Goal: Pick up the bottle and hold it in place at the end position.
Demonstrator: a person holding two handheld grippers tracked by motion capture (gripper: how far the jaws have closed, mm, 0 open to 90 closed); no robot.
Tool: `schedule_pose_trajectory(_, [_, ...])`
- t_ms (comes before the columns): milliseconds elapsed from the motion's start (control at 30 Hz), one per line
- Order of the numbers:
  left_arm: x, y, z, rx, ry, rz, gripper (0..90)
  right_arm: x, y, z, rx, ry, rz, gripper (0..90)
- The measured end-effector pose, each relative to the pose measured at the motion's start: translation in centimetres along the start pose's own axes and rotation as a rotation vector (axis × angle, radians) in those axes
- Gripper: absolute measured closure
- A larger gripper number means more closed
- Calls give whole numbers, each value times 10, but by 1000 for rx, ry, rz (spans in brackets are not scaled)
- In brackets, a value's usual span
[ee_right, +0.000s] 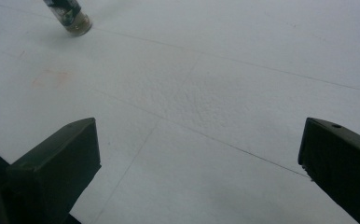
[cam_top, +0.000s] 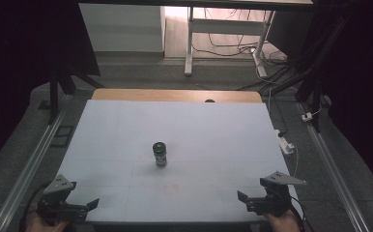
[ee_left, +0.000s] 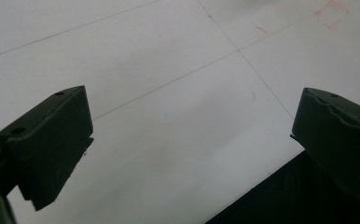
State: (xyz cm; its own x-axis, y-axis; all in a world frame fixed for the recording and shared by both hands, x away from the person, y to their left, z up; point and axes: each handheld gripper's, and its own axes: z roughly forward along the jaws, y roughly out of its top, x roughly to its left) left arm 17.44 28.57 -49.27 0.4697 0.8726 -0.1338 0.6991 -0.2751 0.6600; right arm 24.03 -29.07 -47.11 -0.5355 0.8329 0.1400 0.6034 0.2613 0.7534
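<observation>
step: start, nothing held | left tool (cam_top: 73, 205) and right tool (cam_top: 257, 199) kept wide open at near table (cam_top: 126, 130) edge | small jar (cam_top: 160, 154) stands mid-table | next: jar must be reached

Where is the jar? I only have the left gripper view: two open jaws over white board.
Observer: The jar stands upright near the middle of the white board, apart from both grippers.
Operator: Is the right gripper near it?
Observer: No, the right gripper sits at the near right corner, jaws wide apart and holding nothing.
Operator: And my left gripper?
Observer: In the high view the left gripper sits at the near left corner, pointing inward along the board's near edge.
</observation>
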Motion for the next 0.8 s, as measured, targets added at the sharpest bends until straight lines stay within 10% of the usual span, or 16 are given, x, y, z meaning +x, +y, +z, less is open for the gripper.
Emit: schedule_pose_trajectory(800, [1, 1, 1, 19, -33, 9, 0, 2, 2, 6, 66, 13, -32, 0])
